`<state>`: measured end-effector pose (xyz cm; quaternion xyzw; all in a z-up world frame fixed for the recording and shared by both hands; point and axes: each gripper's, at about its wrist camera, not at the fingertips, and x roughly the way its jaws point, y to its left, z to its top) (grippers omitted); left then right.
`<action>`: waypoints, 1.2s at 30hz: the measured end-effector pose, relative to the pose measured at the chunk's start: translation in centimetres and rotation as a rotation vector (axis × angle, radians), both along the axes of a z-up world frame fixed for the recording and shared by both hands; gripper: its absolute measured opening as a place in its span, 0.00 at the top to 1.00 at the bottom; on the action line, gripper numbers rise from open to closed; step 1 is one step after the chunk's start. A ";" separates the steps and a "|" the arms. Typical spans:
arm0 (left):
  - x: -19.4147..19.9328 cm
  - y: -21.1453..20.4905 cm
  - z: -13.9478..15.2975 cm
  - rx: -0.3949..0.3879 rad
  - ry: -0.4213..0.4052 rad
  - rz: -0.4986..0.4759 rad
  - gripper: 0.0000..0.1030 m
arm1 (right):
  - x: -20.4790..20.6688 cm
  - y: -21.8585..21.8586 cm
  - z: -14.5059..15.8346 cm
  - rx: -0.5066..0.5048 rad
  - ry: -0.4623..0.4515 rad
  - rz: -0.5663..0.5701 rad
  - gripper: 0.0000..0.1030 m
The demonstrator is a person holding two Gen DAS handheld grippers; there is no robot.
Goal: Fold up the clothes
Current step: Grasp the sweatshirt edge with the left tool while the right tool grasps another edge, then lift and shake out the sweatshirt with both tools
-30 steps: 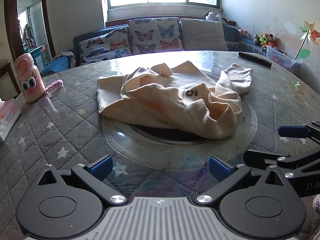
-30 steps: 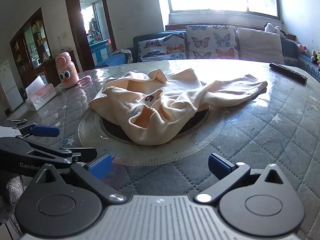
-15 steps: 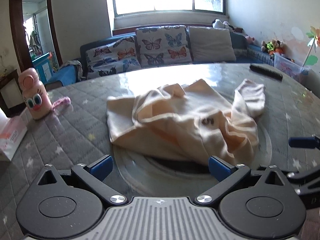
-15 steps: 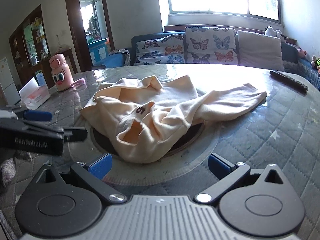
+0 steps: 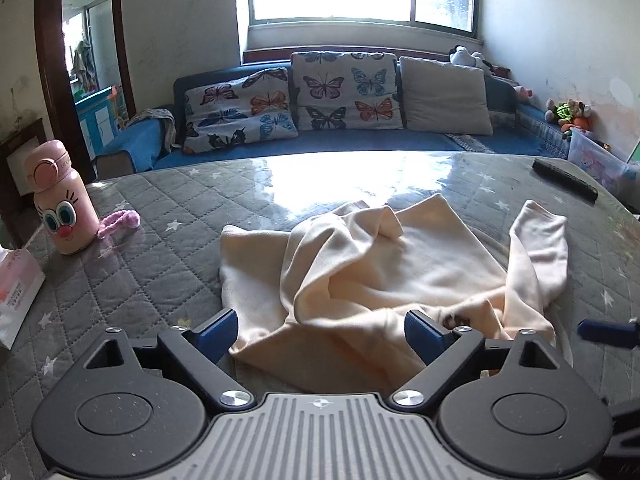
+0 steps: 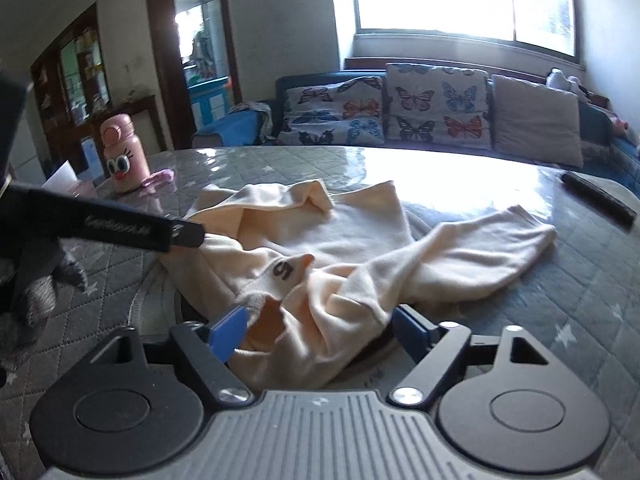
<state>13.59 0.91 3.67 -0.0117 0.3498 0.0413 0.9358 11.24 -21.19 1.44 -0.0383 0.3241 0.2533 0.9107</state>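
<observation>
A crumpled cream sweatshirt [image 5: 384, 276] with a dark "5" lies on the grey quilted round table [image 5: 168, 264]; it also shows in the right wrist view [image 6: 352, 248]. One sleeve [image 6: 480, 256] stretches to the right. My left gripper [image 5: 320, 330] is open, its blue tips astride the garment's near left edge. My right gripper [image 6: 320, 328] is open, its tips astride the near bunched hem. The left gripper's side shows in the right wrist view [image 6: 120, 230] beside the garment's left edge.
A pink cartoon bottle [image 5: 64, 200] and a pink string [image 5: 120, 222] stand at the far left. A tissue box [image 5: 16, 292] is at the left edge. A black remote [image 5: 564, 178] lies at the far right. A sofa with butterfly cushions [image 5: 328, 96] is behind the table.
Both grippers have moved forward to the sweatshirt, so its near edges now lie between their open tips. The garment itself has not moved.
</observation>
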 end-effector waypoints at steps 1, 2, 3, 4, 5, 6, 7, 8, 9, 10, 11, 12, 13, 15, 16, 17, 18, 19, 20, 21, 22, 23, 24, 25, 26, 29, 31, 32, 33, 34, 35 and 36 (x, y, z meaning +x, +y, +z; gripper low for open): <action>0.1 0.0 0.0 -0.010 0.007 0.001 0.11 | 0.1 0.3 -0.1 -0.003 0.002 0.014 0.33; 0.2 0.0 0.1 -0.018 0.009 0.002 0.11 | 0.3 0.7 -0.1 -0.005 0.003 0.027 0.35; 0.3 0.1 0.1 -0.025 0.010 0.002 0.11 | 0.3 0.9 -0.2 -0.008 0.003 0.041 0.39; 0.4 0.1 0.1 -0.027 0.015 0.008 0.11 | 0.3 1.2 -0.3 -0.010 0.003 0.055 0.45; 0.6 0.2 0.0 -0.028 0.021 0.016 0.11 | 0.2 1.4 -0.4 -0.014 0.002 0.068 0.47; 0.7 0.4 -0.1 -0.042 0.033 0.030 0.11 | 0.2 1.7 -0.5 -0.020 0.002 0.082 0.49; 0.9 0.6 -0.2 -0.060 0.047 0.044 0.11 | 0.3 2.0 -0.7 -0.025 0.003 0.096 0.54; 1.2 0.9 -0.3 -0.087 0.061 0.058 0.11 | 0.3 2.1 -0.8 -0.031 0.005 0.106 0.56; 1.4 1.3 -0.5 -0.117 0.076 0.071 0.11 | 0.4 2.3 -1.0 -0.036 0.008 0.117 0.58; 1.6 1.5 -0.6 -0.143 0.087 0.083 0.11 | 0.4 2.4 -1.1 -0.041 0.010 0.121 0.64; 1.7 1.7 -0.7 -0.157 0.094 0.091 0.11 | 0.5 2.5 -1.3 -0.047 0.016 0.125 0.67; 1.9 1.8 -0.7 -0.168 0.100 0.098 0.11 | 0.6 2.5 -1.5 -0.049 0.022 0.127 0.70; 2.0 1.9 -0.8 -0.180 0.105 0.105 0.11 | 0.7 2.6 -1.7 -0.051 0.027 0.129 0.74; 2.1 2.1 -0.8 -0.207 0.115 0.118 0.14 | 0.9 2.4 -1.8 -0.049 0.035 0.130 0.81; 2.0 2.4 -0.8 -0.228 0.119 0.125 0.16 | 1.0 2.4 -1.9 -0.048 0.037 0.131 0.83; 2.0 2.7 -0.8 -0.261 0.126 0.133 0.16 | 0.9 2.2 -1.7 -0.046 0.035 0.130 0.84; 2.0 3.0 -0.8 -0.297 0.134 0.141 0.16 | 0.9 2.1 -1.6 -0.045 0.033 0.129 0.85; 1.9 3.3 -0.9 -0.330 0.140 0.144 0.16 | 0.9 2.0 -1.5 -0.043 0.032 0.128 0.89; 1.9 3.3 -0.9 -0.348 0.144 0.146 0.16 | 0.9 1.9 -1.5 -0.041 0.030 0.125 0.91; 1.9 3.4 -0.9 -0.362 0.147 0.148 0.16 | 0.9 1.8 -1.5 -0.040 0.029 0.123 0.92; 1.9 3.4 -0.9 -0.376 0.151 0.149 0.16 | 0.9 1.7 -1.5 -0.038 0.029 0.120 0.93; 1.9 3.3 -1.0 -0.379 0.153 0.147 0.16 | 0.9 1.7 -1.4 -0.037 0.028 0.118 0.94; 2.0 3.2 -1.1 -0.379 0.156 0.145 0.16 | 0.9 1.6 -1.4 -0.035 0.027 0.116 0.95; 2.1 3.0 -1.1 -0.378 0.158 0.143 0.17 | 0.8 1.6 -1.4 -0.036 0.028 0.117 0.95; 2.2 2.9 -1.2 -0.382 0.161 0.140 0.24 | 0.8 1.6 -1.5 -0.037 0.029 0.118 0.95; 2.3 2.8 -1.6 -0.404 0.170 0.129 0.58 | 0.8 1.6 -1.6 -0.038 0.029 0.120 0.95; 2.2 2.9 -1.9 -0.427 0.176 0.115 0.83 | 0.9 1.6 -1.6 -0.037 0.032 0.120 0.95; 2.1 3.0 -1.9 -0.434 0.171 0.109 0.89 | 0.9 1.6 -1.7 -0.036 0.033 0.120 0.95; 2.0 3.1 -2.0 -0.440 0.164 0.104 0.91 | 1.0 1.5 -1.7 -0.036 0.033 0.120 0.95; 1.7 3.2 -1.9 -0.443 0.155 0.099 0.92 | 0.8 1.4 -1.5 -0.034 0.028 0.120 0.96; 1.4 3.3 -1.7 -0.445 0.146 0.094 0.93 | 0.7 1.3 -1.4 -0.033 0.023 0.120 0.96; 1.0 3.4 -1.4 -0.448 0.138 0.088 0.93 | 0.6 1.1 -1.1 -0.029 0.019 0.119 0.96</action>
